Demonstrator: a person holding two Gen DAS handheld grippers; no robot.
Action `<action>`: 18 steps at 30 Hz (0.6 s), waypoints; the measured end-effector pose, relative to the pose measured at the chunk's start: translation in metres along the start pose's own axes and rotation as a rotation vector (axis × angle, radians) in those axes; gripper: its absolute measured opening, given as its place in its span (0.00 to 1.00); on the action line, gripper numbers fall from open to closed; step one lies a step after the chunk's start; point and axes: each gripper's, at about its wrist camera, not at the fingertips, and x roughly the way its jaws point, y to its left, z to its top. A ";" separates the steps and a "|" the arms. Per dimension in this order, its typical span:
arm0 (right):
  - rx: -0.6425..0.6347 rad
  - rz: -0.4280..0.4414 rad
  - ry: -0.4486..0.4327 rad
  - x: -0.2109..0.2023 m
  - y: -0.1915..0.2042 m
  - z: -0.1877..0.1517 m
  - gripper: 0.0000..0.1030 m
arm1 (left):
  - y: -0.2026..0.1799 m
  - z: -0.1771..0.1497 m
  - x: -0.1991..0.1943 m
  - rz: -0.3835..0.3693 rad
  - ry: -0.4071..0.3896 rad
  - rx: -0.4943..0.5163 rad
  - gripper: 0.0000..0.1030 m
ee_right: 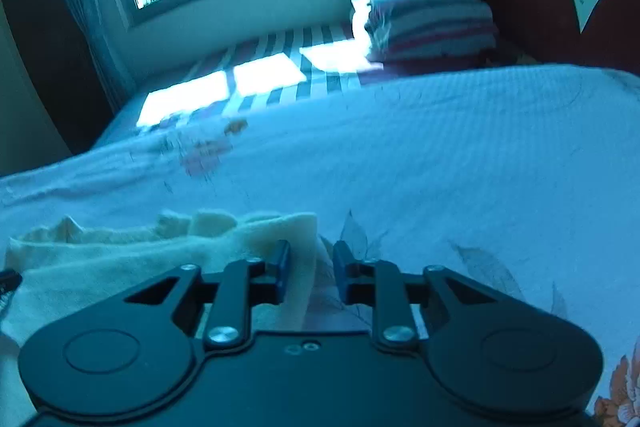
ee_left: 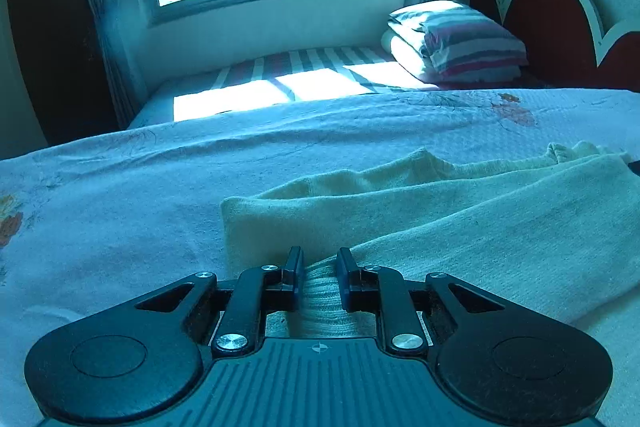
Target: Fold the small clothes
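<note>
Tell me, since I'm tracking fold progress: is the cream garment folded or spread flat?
Partly folded: the cream garment lies on the bedspread in overlapping, rumpled layers with a doubled-over left edge. Whether the fold is finished, cannot tell.

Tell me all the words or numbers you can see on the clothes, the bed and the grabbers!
There are none to read.
The cream garment is plain knit, with no label showing.
The bedspread has only printed leaves and flowers, no letters.
The left gripper carries just a small crosshair mark, no words.
The right gripper shows only screws, no words.
</note>
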 end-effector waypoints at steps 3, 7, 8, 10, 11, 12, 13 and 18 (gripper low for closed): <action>0.034 0.002 -0.042 -0.013 -0.008 0.003 0.15 | 0.003 0.004 -0.010 0.006 -0.035 -0.007 0.17; 0.023 0.042 -0.105 -0.035 0.001 -0.010 0.21 | 0.005 -0.004 0.002 -0.005 0.009 0.019 0.17; -0.019 0.005 -0.002 -0.019 0.003 -0.016 0.21 | 0.006 0.000 -0.004 -0.009 0.008 0.000 0.17; -0.053 -0.019 -0.038 -0.020 0.004 -0.020 0.21 | 0.007 -0.001 -0.021 -0.034 -0.047 -0.014 0.18; -0.034 -0.007 -0.074 -0.034 0.004 -0.023 0.21 | 0.005 -0.004 -0.026 -0.034 -0.056 0.004 0.18; -0.017 0.009 -0.123 -0.051 0.007 -0.028 0.22 | 0.002 -0.010 -0.022 -0.039 -0.016 0.036 0.18; -0.015 0.041 -0.161 -0.065 0.010 -0.037 0.23 | 0.000 -0.015 -0.014 -0.041 0.033 0.058 0.18; -0.061 0.024 -0.015 -0.032 0.027 -0.064 0.23 | -0.001 -0.005 -0.034 -0.043 0.005 0.073 0.20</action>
